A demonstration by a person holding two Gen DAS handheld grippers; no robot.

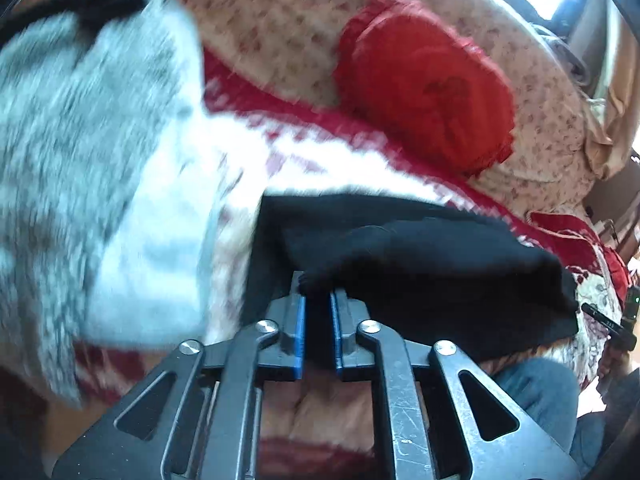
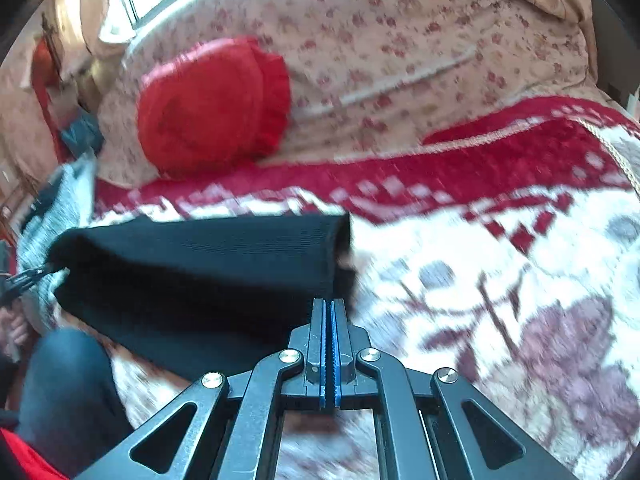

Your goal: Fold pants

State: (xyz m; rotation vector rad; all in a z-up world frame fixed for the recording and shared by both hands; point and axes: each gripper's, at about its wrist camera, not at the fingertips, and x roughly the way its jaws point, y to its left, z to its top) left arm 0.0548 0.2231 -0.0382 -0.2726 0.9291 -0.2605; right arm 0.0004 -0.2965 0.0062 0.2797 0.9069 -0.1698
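Black pants, already folded down to a long band, hang stretched between the two grippers above the bed. Left gripper pinches one end: black fabric sits between the blue pads, jaws nearly closed on it. Right gripper has its pads pressed flat together at the other end, by the ribbed cuff; cloth appears caught at the tips, though the dark blur makes the pinch hard to confirm. Long axis runs gripper to gripper, roughly side to side across both views, so each hand owns one end and neither is nearer the middle. Next move likely turns on bringing the ends together or laying the band down flat.

Underneath: red-and-white patterned blanket, soft and uneven. Beyond it a floral sheet and a round red cushion. Grey-white fuzzy garment lies just left of the pants. Person's jeans-clad knee at the bed edge. Bright window light, heavy motion blur.
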